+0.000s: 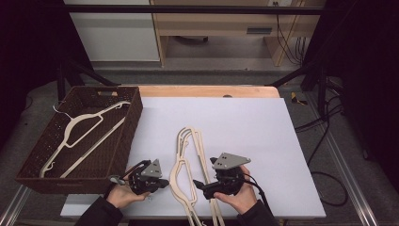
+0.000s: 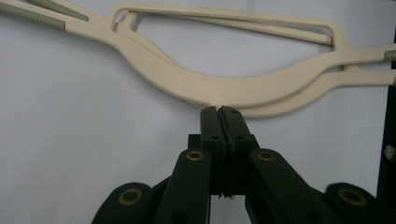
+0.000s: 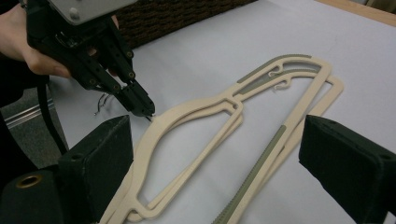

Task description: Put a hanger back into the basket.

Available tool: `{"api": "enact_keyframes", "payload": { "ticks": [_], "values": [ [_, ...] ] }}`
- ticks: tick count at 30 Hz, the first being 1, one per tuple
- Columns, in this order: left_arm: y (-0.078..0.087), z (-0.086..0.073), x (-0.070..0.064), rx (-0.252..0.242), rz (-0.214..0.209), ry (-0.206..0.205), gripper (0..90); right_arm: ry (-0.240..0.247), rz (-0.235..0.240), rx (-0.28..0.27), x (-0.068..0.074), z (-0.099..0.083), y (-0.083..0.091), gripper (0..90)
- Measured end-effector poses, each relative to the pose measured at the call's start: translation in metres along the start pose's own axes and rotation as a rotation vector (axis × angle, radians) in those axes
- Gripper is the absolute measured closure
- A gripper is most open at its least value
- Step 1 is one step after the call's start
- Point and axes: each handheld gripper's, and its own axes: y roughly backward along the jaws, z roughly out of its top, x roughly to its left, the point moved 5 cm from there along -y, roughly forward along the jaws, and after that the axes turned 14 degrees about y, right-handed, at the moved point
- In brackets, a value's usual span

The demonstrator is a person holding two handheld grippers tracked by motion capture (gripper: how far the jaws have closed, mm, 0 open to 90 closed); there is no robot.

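Lying flat, hangers: two stacked cream hangers (image 1: 188, 165) are resting on the white table (image 1: 244, 127), at 3 o'clock of the wicker basket (image 1: 132, 123).
Left gripper (image 1: 162, 182): jaws are pressing together, tips touching the hangers' curved edge.
Right gripper (image 1: 197, 183): jaws are standing wide, straddling the hangers.

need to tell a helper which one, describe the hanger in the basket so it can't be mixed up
Find the brown woven basket at the table's left edge. The single cream hanger lies inside it, metal hook toward the far-left corner. The other cream hangers lie stacked on the white sheet.
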Motion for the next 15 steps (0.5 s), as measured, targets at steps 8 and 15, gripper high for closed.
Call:
{"api": "enact_keyframes", "payload": {
  "ticks": [8,15],
  "values": [
    [0.003,-0.001,0.002,-0.023,-0.022,-0.011,88.7,-0.004,-0.006,-0.013,0.000,0.001,0.002,10.2],
    [0.013,0.005,-0.004,-0.033,-0.003,-0.005,88.9,-0.001,0.009,-0.004,0.005,0.001,-0.003,10.9]
  ]
}}
